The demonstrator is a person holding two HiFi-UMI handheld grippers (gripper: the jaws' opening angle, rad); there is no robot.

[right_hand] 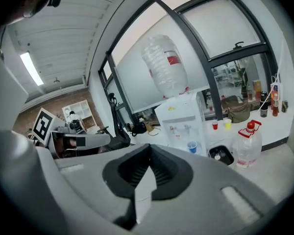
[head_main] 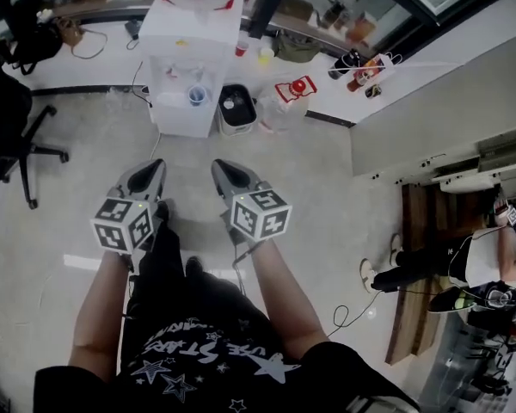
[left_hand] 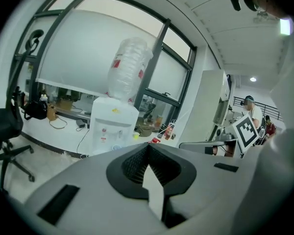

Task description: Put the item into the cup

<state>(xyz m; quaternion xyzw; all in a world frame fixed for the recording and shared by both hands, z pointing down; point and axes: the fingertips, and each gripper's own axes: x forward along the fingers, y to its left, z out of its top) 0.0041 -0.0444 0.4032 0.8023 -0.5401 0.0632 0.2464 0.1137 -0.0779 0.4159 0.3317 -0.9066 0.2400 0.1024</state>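
Above the floor, left claw (head_main: 157, 168) and right claw (head_main: 220, 169) side by side, each pressed together, holding nothing. Blue cup (head_main: 196, 96) upright in water dispenser (head_main: 186, 43) recess, well apart from both

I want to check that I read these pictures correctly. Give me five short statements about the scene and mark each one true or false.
1. The left gripper has its jaws together with nothing between them. True.
2. The right gripper holds a blue cup. False: its jaws are shut on nothing, and the blue cup stands in the water dispenser.
3. A large bottle sits upside down on top of the water dispenser. True.
4. In the head view, the black bin stands left of the dispenser. False: it stands right of it.
5. An office chair stands at the left edge of the head view. True.
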